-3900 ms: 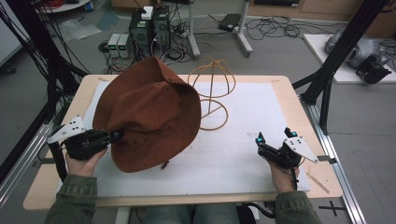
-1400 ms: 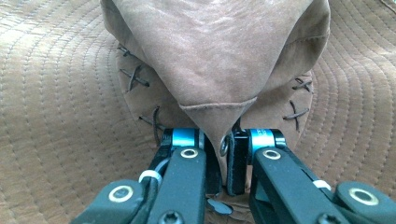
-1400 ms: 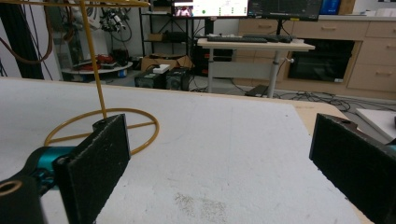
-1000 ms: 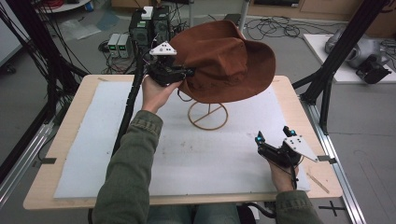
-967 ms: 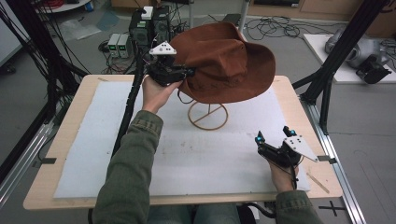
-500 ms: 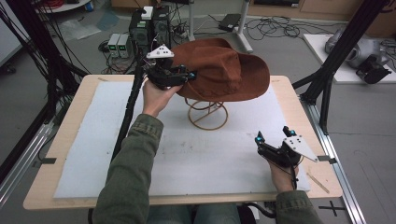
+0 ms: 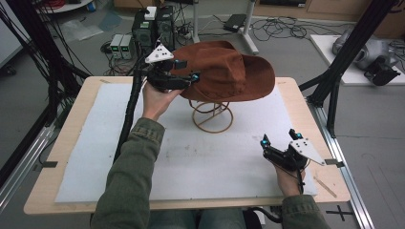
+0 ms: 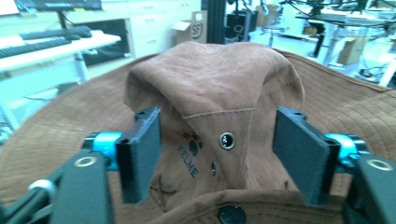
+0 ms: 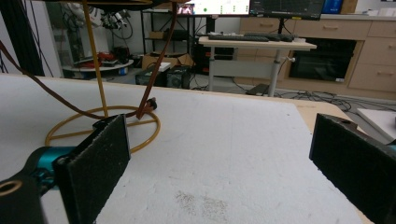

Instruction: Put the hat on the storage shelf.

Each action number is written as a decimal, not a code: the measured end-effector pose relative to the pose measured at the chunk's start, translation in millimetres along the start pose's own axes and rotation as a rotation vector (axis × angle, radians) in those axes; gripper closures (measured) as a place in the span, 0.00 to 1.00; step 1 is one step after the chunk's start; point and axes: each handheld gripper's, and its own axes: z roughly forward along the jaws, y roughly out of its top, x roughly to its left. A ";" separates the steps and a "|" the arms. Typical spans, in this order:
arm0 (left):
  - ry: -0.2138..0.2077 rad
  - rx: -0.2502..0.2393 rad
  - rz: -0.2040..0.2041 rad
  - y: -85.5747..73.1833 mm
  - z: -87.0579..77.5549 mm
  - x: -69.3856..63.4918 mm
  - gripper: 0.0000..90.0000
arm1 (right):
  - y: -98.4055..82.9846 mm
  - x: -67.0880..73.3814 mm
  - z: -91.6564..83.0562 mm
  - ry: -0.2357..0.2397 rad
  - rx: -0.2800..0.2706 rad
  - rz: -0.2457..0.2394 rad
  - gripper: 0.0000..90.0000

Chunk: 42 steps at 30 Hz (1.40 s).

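So the brown hat [image 7: 224, 71] is sitting up on top of the yellow wire stand [image 7: 211, 114] near the far middle of the counter [image 7: 305, 114], crown up, brim spreading out all round; the stand's round base ring rests on the white foam mat [image 7: 191, 157] that covers most of the counter top.

Left claw [image 7: 184, 76] is raised at the hat's left side, held in the left hand [image 7: 155, 98]; in the left gripper view its jaws stand wide, one on each side of the crown, with the fabric between them but clear gaps on both sides, so it's not pinching anything; you can read a small paw print and "KELME" on the crown, plus a metal eyelet [image 8: 227, 140] just right of that.

Right claw [image 7: 279, 143] is low at the near right of the mat, well apart from the hat, jaws spread wide with nothing in them; the right gripper view looks across the mat to the stand's base ring [image 9: 100, 126], and a thin brown cord [image 9: 156, 60] hangs from above down to the ring, ending in a small dark toggle.
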 end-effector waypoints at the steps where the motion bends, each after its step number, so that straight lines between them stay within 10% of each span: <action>1: 0.018 -0.004 0.004 0.0 -1.3 -0.1 0.28 | 0.0 0.0 0.1 -0.001 0.000 0.000 0.05; 16: 0.186 -0.130 0.030 0.0 -44.4 0.1 0.07 | -0.3 -0.2 1.1 -0.001 0.003 -0.009 0.05; 26: 0.442 -0.191 -0.048 -6.1 -103.7 18.6 0.07 | -0.2 0.4 0.2 -0.015 0.000 0.003 0.05; 42: 0.849 -0.288 0.003 -57.7 -185.0 17.7 0.07 | -0.1 -3.5 -2.1 -0.102 -0.015 0.024 0.05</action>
